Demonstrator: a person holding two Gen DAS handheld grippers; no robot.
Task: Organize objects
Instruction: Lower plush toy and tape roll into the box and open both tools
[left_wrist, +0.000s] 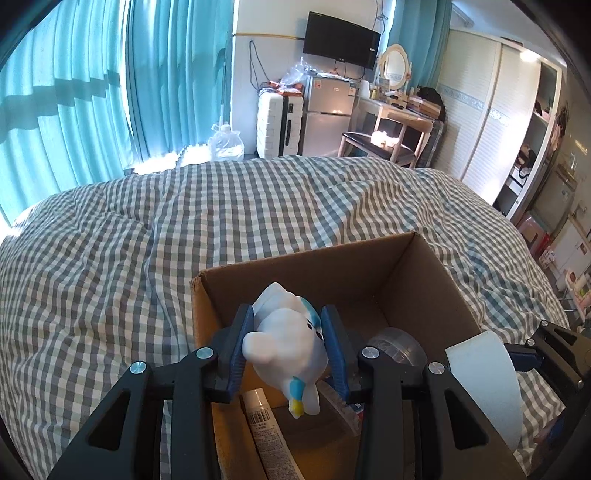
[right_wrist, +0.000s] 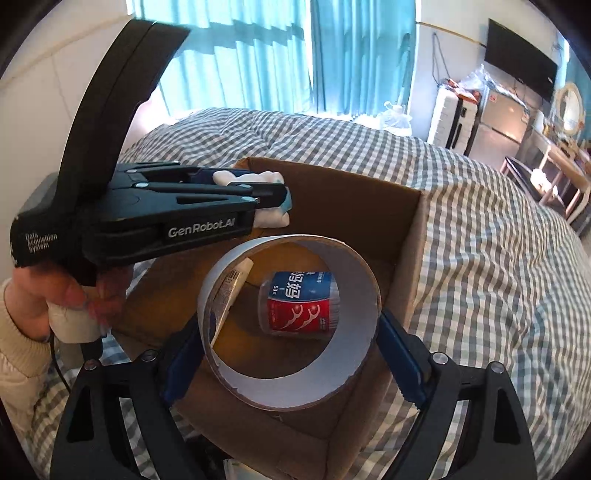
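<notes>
Left gripper (left_wrist: 288, 349) over the box (left_wrist: 436, 291), blue pads clamped on a white toy (left_wrist: 286, 332) with blue and yellow trim, hanging above the box's inside. Right gripper (right_wrist: 291, 347) just beside it, jaws set wide and pressed on a tape roll's (right_wrist: 295, 380) outer sides, roll tilted above the box. In the box: a tube (right_wrist: 231, 291) and a floss jar (right_wrist: 299, 302) on its side. Box sits on a checked quilt (left_wrist: 129, 240). A hand (right_wrist: 74, 299) grips the left handle.
</notes>
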